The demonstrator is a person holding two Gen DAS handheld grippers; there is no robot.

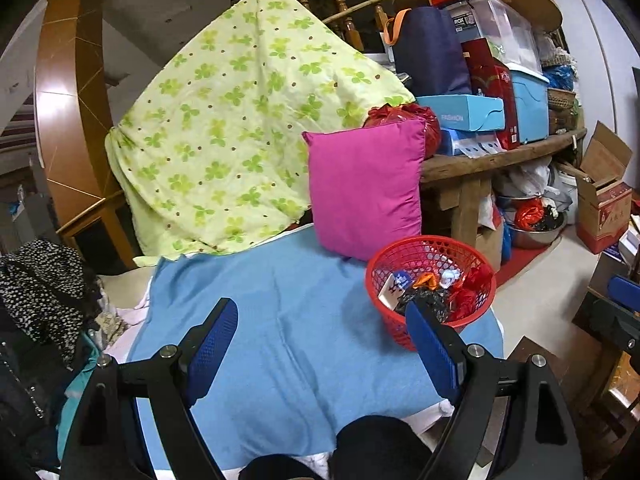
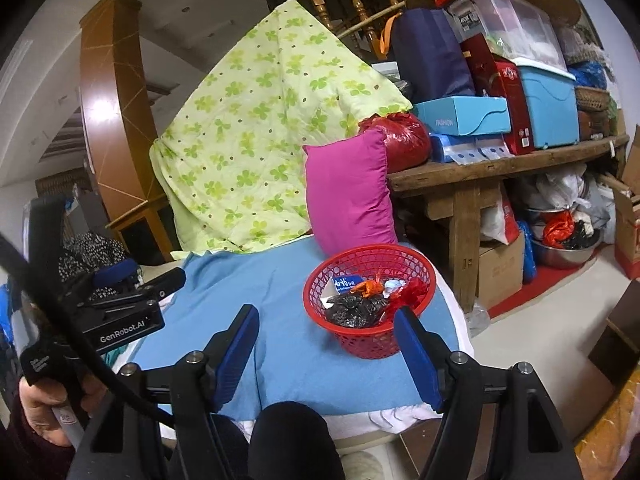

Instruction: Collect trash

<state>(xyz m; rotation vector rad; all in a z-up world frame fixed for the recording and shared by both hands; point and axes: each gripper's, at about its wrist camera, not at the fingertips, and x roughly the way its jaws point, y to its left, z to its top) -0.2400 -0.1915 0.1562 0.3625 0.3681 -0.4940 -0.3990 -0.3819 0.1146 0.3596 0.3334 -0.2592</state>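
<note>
The left gripper (image 1: 322, 354) and right gripper (image 2: 328, 354) both hang released and empty over the blue sheet (image 1: 280, 320). The trash (image 2: 360, 300) lies in the red basket (image 2: 370, 344) at the sheet's right edge, near the pink pillow (image 2: 348, 192).

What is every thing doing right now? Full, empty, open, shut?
red basket: upright on the blue cloth, trash inside
left gripper: open, empty
right gripper: open, empty
pink pillow: standing, leaning back
red bag: tied shut
cardboard box: flaps open
</note>
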